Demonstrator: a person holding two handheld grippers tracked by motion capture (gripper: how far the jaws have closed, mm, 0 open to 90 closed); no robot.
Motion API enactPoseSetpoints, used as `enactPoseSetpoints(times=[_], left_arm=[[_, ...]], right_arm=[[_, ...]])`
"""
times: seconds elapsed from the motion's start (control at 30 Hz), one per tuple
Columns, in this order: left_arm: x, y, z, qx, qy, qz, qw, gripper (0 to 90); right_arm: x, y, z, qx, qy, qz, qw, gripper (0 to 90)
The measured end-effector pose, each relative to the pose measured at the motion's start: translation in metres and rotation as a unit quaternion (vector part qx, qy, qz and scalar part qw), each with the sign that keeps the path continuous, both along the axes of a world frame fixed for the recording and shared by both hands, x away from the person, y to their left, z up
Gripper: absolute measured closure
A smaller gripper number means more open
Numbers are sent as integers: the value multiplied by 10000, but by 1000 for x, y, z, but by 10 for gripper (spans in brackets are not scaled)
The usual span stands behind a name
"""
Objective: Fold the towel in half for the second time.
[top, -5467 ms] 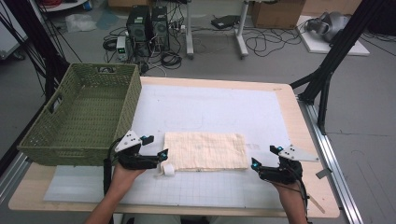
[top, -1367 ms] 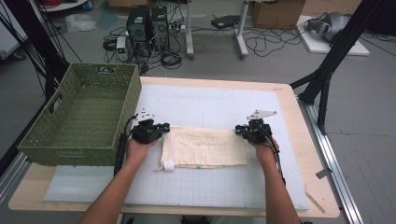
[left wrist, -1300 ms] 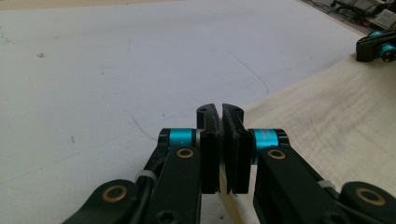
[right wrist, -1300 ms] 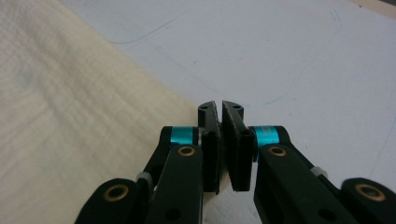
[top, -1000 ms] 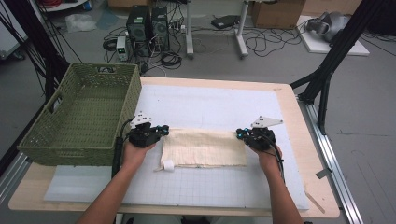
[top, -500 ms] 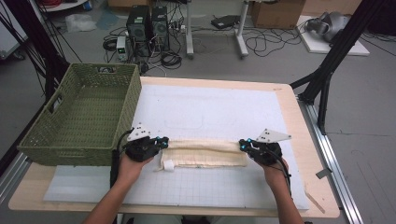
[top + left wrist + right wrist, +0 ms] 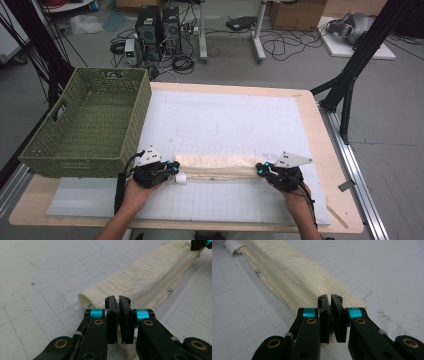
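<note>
A cream towel [image 7: 215, 166] lies folded into a long narrow strip on the white gridded mat [image 7: 225, 120], near the table's front. My left gripper [image 7: 172, 167] is shut on the towel's left end and my right gripper [image 7: 261, 170] on its right end. In the left gripper view the jaws [image 7: 118, 298] stand pressed together with cloth pinched between them, and the towel [image 7: 150, 272] runs away to the upper right. In the right gripper view the gripper [image 7: 329, 297] pinches the other end, and the towel [image 7: 294, 275] stretches to the upper left. A small white tag [image 7: 180, 178] sticks out by the left gripper.
A green woven basket [image 7: 90, 120] stands on the table's left side, close to my left hand. The wooden table edge [image 7: 345, 200] runs along the right. Cables, computer towers and black stand legs are on the floor behind the table.
Both grippers have come from the towel's far edge toward the person, carrying that edge over. The towel has gone from a wide rectangle to a narrow folded strip.
</note>
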State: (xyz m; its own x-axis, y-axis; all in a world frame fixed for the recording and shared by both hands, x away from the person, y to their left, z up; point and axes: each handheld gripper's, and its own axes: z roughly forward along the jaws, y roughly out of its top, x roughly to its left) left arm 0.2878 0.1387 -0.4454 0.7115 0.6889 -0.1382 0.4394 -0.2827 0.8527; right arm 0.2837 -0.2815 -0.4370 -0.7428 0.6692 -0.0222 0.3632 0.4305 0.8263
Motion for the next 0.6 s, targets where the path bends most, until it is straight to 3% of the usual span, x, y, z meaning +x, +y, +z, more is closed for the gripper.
enactPoseSetpoints(times=[0.1,0.17,0.2,0.3,0.43,0.6], left_arm=[[-1,1,1,-66,158,19,9999,804],[1,2,5,-147,185,213,9995,678],[3,4,9,-231,193,249,9992,599],[8,6,22,-563,84,394,9976,515],[18,4,32,-788,-35,385,9961,503],[32,-14,25,-485,19,248,9985,600]], right_arm=[[-3,1,-5,-103,79,-8,9999,855],[-3,0,-7,-138,131,-10,9998,849],[-4,0,-7,-122,150,-16,9998,844],[-4,-2,-5,-48,166,-30,9998,826],[-5,-3,-1,59,167,-53,9998,761],[-1,1,13,634,115,-223,9977,657]])
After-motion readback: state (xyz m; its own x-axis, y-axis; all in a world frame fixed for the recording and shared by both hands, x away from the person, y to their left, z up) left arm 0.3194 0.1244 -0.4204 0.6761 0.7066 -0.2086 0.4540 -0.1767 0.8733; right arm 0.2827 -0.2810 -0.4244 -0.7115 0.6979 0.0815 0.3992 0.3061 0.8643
